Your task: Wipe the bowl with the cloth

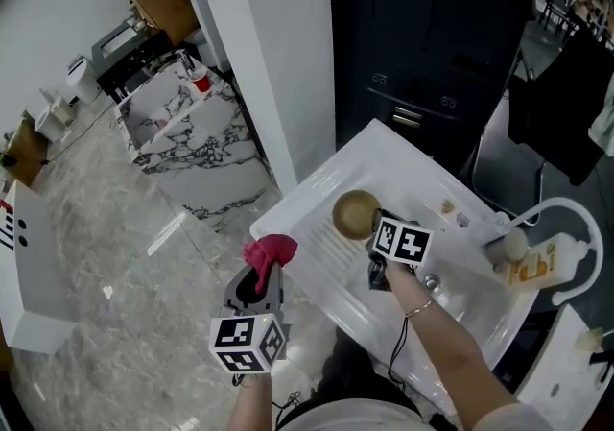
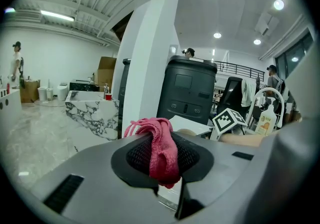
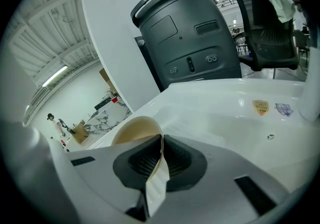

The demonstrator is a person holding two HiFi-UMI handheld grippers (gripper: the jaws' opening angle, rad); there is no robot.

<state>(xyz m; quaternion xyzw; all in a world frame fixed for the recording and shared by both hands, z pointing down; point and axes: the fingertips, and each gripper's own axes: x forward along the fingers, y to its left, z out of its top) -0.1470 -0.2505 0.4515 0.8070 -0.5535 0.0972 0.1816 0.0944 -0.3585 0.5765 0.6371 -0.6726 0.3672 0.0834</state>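
A beige bowl [image 1: 355, 213] is held by its rim over the ribbed drainboard of the white sink [image 1: 403, 170], and my right gripper [image 1: 376, 245] is shut on that rim. The right gripper view shows the bowl's [image 3: 134, 130] wall pinched between the dark pads [image 3: 177, 160]. My left gripper [image 1: 261, 277] is shut on a crumpled pink cloth [image 1: 270, 251], held off the sink's front left corner and apart from the bowl. The cloth [image 2: 160, 150] bunches over the jaws in the left gripper view.
A white curved tap [image 1: 566, 227] and a soap bottle [image 1: 537, 261] stand at the sink's right end. A dark cabinet [image 1: 432, 26] rises behind the sink, with a white pillar [image 1: 259, 55] to its left. A marble-patterned counter [image 1: 187, 127] stands on the glossy floor.
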